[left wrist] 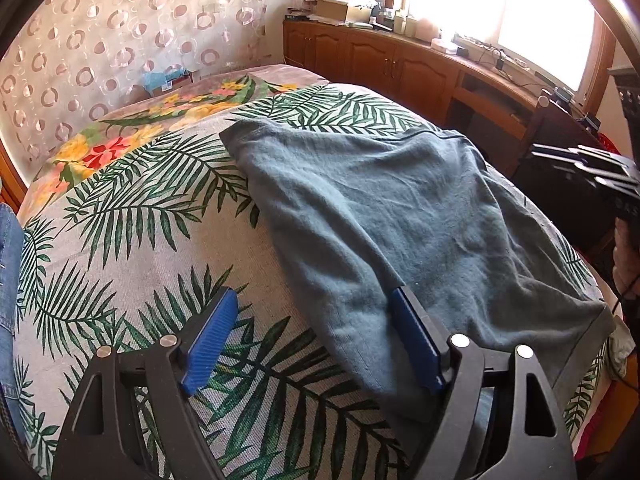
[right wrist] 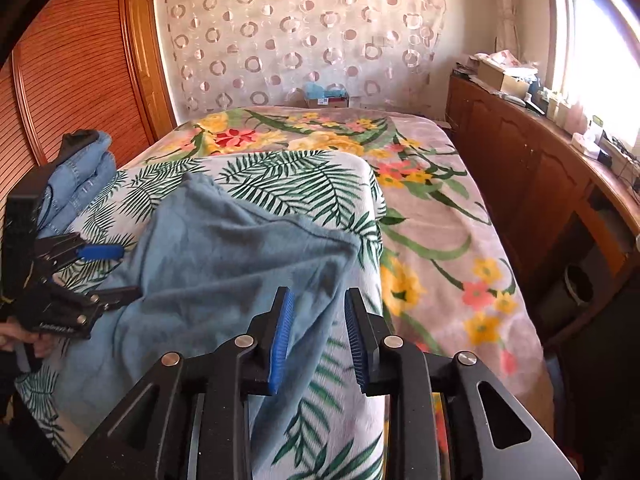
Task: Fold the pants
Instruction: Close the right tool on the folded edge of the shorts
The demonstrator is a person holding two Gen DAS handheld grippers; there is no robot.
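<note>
Stood wide apart on left gripper (left wrist: 312, 332), nothing between; parted narrowly on right gripper (right wrist: 318, 334), pads clear of cloth. Lay folded on leaf-print cover (left wrist: 132, 208): blue-grey pants (left wrist: 380, 216), across bed's near end. Sat beside: folded jeans (right wrist: 86, 168), by wooden wardrobe (right wrist: 72, 64). Ran alongside bed: cluttered cabinet (right wrist: 532, 168).

Circle-patterned curtain (right wrist: 304, 40), wooden cabinets (left wrist: 384, 60), bright window (left wrist: 500, 12)
</note>
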